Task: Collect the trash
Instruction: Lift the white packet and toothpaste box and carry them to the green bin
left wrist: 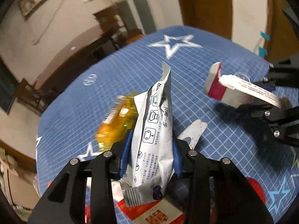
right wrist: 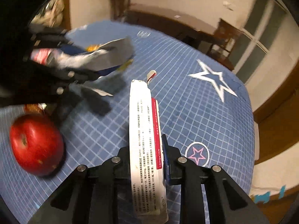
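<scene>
1. In the right wrist view the left hand-held gripper (right wrist: pixel 104 65) is a blurred dark mass at far left; what it carries shows only as a grey smear there.
2. A red-and-white package (left wrist: pixel 158 211) at the near edge of the left wrist view is cut off by the frame and partly hidden behind the gripper's black frame.
3. The small print on both held items is too fine to read.
4. The table (left wrist: pixel 214 130), under a blue grid-patterned cloth with stars, has a rounded far edge, with bare cloth open toward the white star and the far right.
5. A red apple (right wrist: pixel 36 143) sits near left in the right wrist view, close beside the left gripper's shadow.
6. An amber plastic wrapper (left wrist: pixel 115 123) lies on the cloth just left of the left gripper's tips.
7. The left hand-held gripper (left wrist: pixel 151 149) is clamped on a silver sachet (left wrist: pixel 155 130), which stands up between its blue pads.
8. The right hand-held gripper (right wrist: pixel 147 160) grips a flattened white box with a red stripe (right wrist: pixel 145 140), held edge-up and pointing away over the cloth.
9. Both items are lifted clear of the table, well apart.
</scene>
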A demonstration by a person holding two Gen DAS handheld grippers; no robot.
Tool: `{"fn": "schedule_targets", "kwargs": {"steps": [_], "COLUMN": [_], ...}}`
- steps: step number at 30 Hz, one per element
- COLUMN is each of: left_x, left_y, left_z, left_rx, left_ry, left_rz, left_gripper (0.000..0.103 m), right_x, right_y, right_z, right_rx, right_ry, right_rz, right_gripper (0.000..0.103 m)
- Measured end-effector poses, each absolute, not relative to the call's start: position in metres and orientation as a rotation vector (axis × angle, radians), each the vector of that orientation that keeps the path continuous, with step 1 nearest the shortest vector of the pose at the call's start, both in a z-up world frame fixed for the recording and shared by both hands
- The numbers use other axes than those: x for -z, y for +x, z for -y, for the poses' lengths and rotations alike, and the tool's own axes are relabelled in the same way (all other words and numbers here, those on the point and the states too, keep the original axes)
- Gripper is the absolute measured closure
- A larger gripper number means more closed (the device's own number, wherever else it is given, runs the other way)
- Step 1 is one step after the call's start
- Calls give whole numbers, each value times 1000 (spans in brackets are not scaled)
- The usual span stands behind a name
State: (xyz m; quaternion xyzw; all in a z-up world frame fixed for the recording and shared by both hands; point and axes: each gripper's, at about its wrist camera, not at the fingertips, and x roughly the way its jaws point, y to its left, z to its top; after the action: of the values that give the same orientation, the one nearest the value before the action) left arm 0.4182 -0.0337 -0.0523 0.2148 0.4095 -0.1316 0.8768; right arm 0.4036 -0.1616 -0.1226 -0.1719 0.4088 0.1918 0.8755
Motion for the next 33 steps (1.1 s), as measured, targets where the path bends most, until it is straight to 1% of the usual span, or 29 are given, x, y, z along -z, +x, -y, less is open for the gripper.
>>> {"fn": "schedule_targets", "kwargs": {"steps": [3, 11, 15, 20, 27, 33], "left_x": [37, 0, -9, -11, -11, -5], "left_y": [402, 321, 277, 227, 183, 158], "left_z": [20, 2, -2, -1, 3, 13], "left_rx": [200, 17, -41, -99, -110, -105], "left_ry": [378, 293, 221, 138, 35, 31], "left_rz": [-793, -569, -480, -381, -319, -304], "left_gripper": [66, 66, 65, 65, 65, 65], "right_x": [110, 79, 67, 54, 39, 40], "right_y": [387, 311, 272, 219, 146, 100], "right_z": [169, 159, 153, 139, 132, 128], "right_rx": [-354, -261, -214, -160, -155, -179], "right_ry": [-234, -93, -57, -80, -81, -55], "right_rz": [-782, -569, -480, -369, -256, -260], "right_gripper": [78, 78, 77, 77, 77, 77]}}
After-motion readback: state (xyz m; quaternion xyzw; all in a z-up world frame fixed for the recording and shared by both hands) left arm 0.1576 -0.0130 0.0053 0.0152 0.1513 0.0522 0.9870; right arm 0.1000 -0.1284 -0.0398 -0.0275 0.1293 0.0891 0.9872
